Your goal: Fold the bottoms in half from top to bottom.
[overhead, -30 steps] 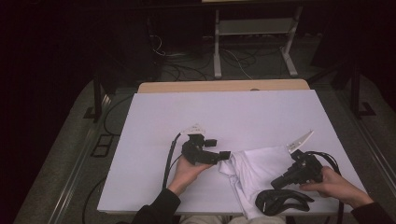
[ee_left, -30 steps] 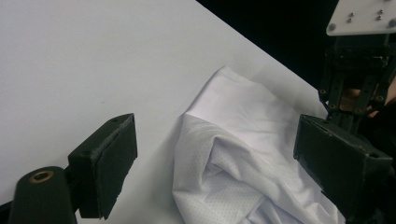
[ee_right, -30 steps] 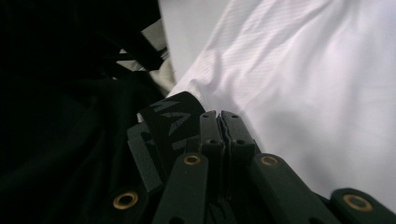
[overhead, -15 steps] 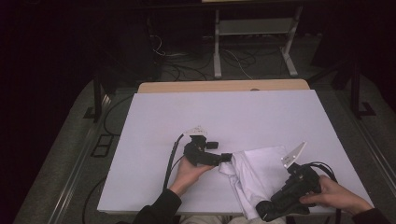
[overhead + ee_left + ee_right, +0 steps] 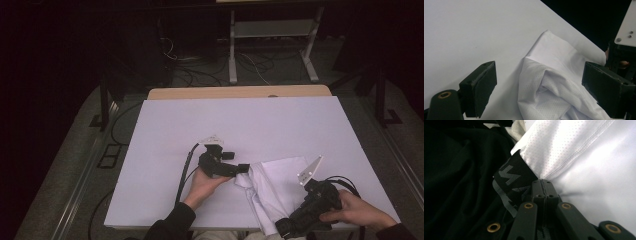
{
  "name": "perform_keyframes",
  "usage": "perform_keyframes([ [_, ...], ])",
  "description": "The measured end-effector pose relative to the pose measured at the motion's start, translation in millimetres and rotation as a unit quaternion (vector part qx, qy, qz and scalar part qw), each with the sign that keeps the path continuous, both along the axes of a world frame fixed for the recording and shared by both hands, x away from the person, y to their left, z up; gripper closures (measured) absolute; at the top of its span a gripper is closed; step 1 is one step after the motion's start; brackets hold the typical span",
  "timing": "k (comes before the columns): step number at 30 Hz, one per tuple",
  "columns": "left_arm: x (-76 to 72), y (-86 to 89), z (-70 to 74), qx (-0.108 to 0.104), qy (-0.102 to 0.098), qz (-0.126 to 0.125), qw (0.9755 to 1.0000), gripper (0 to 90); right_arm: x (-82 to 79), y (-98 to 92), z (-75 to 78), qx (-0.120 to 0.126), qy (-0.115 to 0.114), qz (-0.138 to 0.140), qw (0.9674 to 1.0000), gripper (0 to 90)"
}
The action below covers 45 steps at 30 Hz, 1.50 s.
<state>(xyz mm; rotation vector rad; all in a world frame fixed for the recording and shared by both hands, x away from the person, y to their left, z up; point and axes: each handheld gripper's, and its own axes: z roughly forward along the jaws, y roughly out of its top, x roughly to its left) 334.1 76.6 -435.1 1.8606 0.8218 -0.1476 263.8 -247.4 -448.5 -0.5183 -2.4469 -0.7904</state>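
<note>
A white mesh garment (image 5: 275,185) lies crumpled on the white table (image 5: 240,125) at the near right. My left gripper (image 5: 245,170) lies level at its left edge, jaws open. In the left gripper view (image 5: 544,87) a bunched fold of the garment (image 5: 554,57) sits between the jaws, clear of both pads. My right gripper (image 5: 281,229) points toward the near table edge at the garment's lower corner. In the right gripper view (image 5: 541,181) its jaws are shut together where the white fabric (image 5: 586,150) meets a black waistband (image 5: 511,177) with grey lettering, and the fabric draws into the tips.
Dark clothing (image 5: 454,182) lies left of the waistband in the right gripper view. A cable (image 5: 185,170) trails from the left gripper toward the near edge. The wooden table edge (image 5: 240,92) shows at the far side. Beyond it, a metal stand (image 5: 270,45) and floor cables.
My right gripper has swung from the garment's right edge down toward the near table edge, and now points lower left over the black band. The left gripper has stayed put.
</note>
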Motion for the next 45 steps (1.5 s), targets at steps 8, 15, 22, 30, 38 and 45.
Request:
perform_keyframes([
  [8, 2.9, -1.0, 0.6, -0.002, 0.001, 0.008, 1.0000, 11.7, 2.8, -6.1, 13.6, 0.023, -0.010, -0.005, 0.9997, 83.9],
  [15, 3.3, -2.5, 2.5, -0.005, 0.002, 0.011, 0.9999, 11.7, 8.2, -12.7, 26.5, 0.034, -0.041, -0.027, 0.9982, 79.2],
  [22, 4.4, -2.5, 2.7, -0.004, 0.004, 0.016, 0.9999, 11.7, 14.9, -18.6, 36.2, 0.043, -0.068, -0.050, 0.9955, 71.6],
  [30, 6.6, -6.0, 1.9, -0.004, 0.009, 0.022, 0.9997, 11.8, 24.5, -26.5, 44.3, 0.049, -0.100, -0.094, 0.9893, 54.8],
  [38, 9.8, -15.9, 0.0, -0.003, 0.018, 0.025, 0.9995, 11.8, 38.9, -36.1, 46.2, 0.056, -0.114, -0.144, 0.9813, 38.0],
  [45, 13.1, -20.6, -4.9, 0.008, 0.027, 0.031, 0.9991, 12.8, 48.7, -45.5, 44.7, 0.061, -0.122, -0.180, 0.9742, 24.7],
])
